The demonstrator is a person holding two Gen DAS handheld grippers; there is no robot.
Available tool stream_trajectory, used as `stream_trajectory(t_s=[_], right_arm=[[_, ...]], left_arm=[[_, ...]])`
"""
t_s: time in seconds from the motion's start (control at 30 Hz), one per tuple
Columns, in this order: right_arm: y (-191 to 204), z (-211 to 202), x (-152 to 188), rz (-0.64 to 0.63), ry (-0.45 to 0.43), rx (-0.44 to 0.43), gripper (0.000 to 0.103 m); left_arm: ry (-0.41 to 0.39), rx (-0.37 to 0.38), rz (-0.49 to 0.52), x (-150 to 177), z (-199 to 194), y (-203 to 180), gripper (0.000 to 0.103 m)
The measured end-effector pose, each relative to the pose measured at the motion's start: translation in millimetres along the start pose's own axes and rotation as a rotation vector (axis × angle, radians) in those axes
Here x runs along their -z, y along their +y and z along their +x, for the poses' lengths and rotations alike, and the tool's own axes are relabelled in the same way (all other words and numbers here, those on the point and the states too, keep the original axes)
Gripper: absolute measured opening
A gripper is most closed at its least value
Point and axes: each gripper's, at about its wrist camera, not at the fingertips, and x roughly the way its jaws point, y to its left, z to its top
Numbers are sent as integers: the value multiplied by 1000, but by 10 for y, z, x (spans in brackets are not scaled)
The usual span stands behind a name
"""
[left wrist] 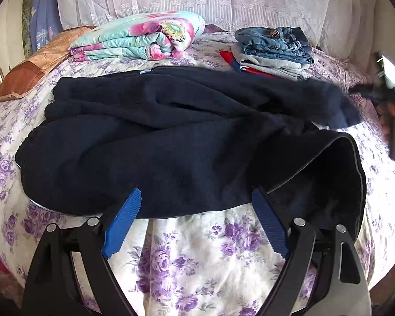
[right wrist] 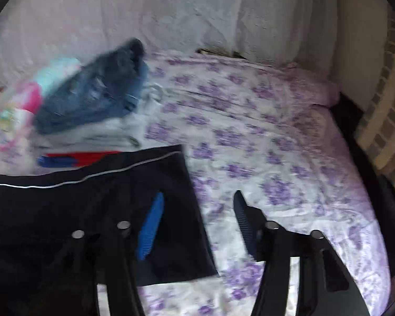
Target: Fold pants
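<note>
Lying crumpled across the floral bedsheet (left wrist: 187, 258), the dark navy pants (left wrist: 150, 137) run side to side in the left wrist view, long axis roughly left-right, one end bunched at the left, the other reaching toward the right edge. Only this view shows the whole garment, with a wide opening (left wrist: 316, 181) gaping at lower right. It also shows the folded floral quilt (left wrist: 139, 36), a brown pillow (left wrist: 36, 65), and the stack of folded clothes (left wrist: 273, 50) with jeans on top, behind the pants.

Right wrist view is motion-blurred; it shows only one flat end of the pants (right wrist: 97, 210) with a thin pale piping line, squared edge toward the bare sheet (right wrist: 276, 144), plus the clothes stack (right wrist: 92, 100) smeared at upper left.

Left gripper (left wrist: 196, 202) angled down at the near edge of the pants, jaws spread wide, both blue fingertips over the cloth edge, nothing clamped between them. Right gripper (right wrist: 198, 205) also tilted down, jaws apart at medium width; blue finger (right wrist: 150, 226) over the pants end, dark finger (right wrist: 246, 218) over bare sheet, no cloth pinched. Right gripper appears blurred at the far right edge of the left view (left wrist: 389, 84), a hand behind it.
</note>
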Motion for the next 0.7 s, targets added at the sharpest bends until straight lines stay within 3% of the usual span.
stream_trajectory(t_s=[0.07, 0.13, 0.17, 0.2, 0.3, 0.4, 0.5, 0.6, 0.67, 0.7], right_arm=[[-91, -2, 182, 106, 5, -87, 58], [-255, -175, 419, 217, 11, -222, 59], [-304, -328, 612, 252, 25, -335, 62], [-316, -496, 820, 263, 37, -420, 69], [-257, -1091, 1497, 223, 40, -535, 93], [-119, -1527, 2144, 220, 92, -655, 95], [164, -1730, 2545, 212, 141, -694, 95], [514, -1791, 2681, 156, 117, -674, 95], [683, -1727, 2633, 124, 89, -630, 95], [743, -1674, 2568, 98, 65, -609, 85]], left_arm=[[-17, -9, -2, 16, -48, 65, 84], [-32, -35, -6, 25, -92, 169, 84], [-29, -44, -11, 27, -105, 252, 84], [-23, -46, -20, 29, -119, 331, 84], [-30, -66, -51, 39, -228, 574, 84], [-56, -110, -86, 94, -393, 851, 84], [-46, -139, -155, 193, -484, 1170, 85], [-20, -211, -204, 305, -460, 1481, 85], [19, -206, -273, 350, -387, 1710, 85], [57, -206, -319, 366, -298, 1848, 85]])
